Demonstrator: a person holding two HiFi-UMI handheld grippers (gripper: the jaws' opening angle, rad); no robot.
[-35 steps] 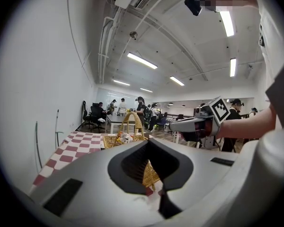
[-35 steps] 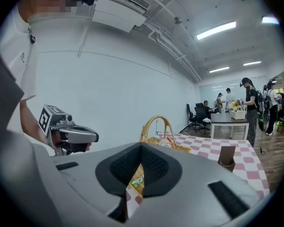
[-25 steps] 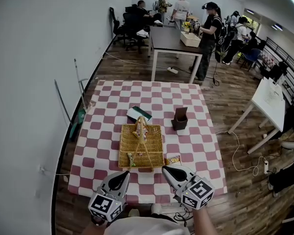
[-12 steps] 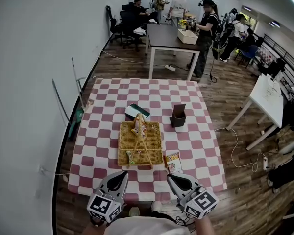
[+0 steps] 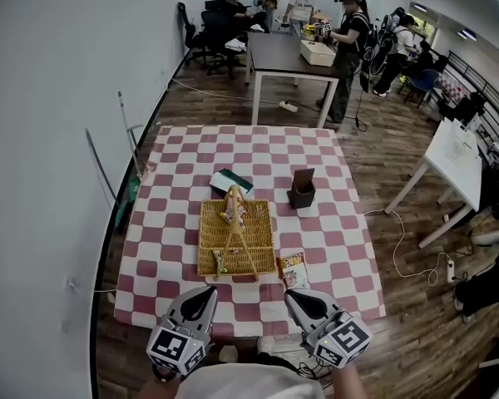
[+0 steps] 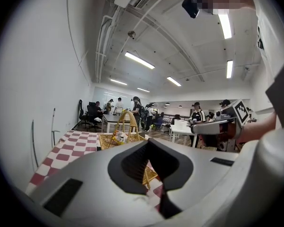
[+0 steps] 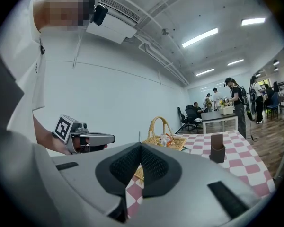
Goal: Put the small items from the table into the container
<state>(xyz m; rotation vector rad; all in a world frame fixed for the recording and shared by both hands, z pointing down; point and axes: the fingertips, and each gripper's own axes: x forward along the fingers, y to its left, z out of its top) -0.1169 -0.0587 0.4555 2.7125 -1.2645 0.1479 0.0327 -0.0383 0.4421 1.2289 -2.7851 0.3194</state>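
Observation:
A wicker basket [image 5: 235, 238] with a hoop handle stands in the middle of the checked table [image 5: 333, 248], with a few small packets inside it. One snack packet [image 5: 293, 270] lies flat on the cloth just right of the basket's near corner. My left gripper [image 5: 209, 291] hovers at the table's near edge below the basket, jaws together and empty. My right gripper [image 5: 288, 293] is beside it, just short of the packet, shut and holding nothing. The basket [image 6: 120, 136] rises ahead of the left gripper [image 6: 148, 142]; in the right gripper view the basket [image 7: 163, 138] stands beyond the right gripper [image 7: 140, 144].
A green-and-white box [image 5: 232, 181] lies behind the basket. A brown upright holder [image 5: 301, 191] stands at the back right, also in the right gripper view as the holder [image 7: 217, 148]. People and desks fill the room behind; a white wall runs along the left.
My right gripper has drawn back toward the near edge, uncovering the snack packet beside the basket. The left gripper has stayed where it was.

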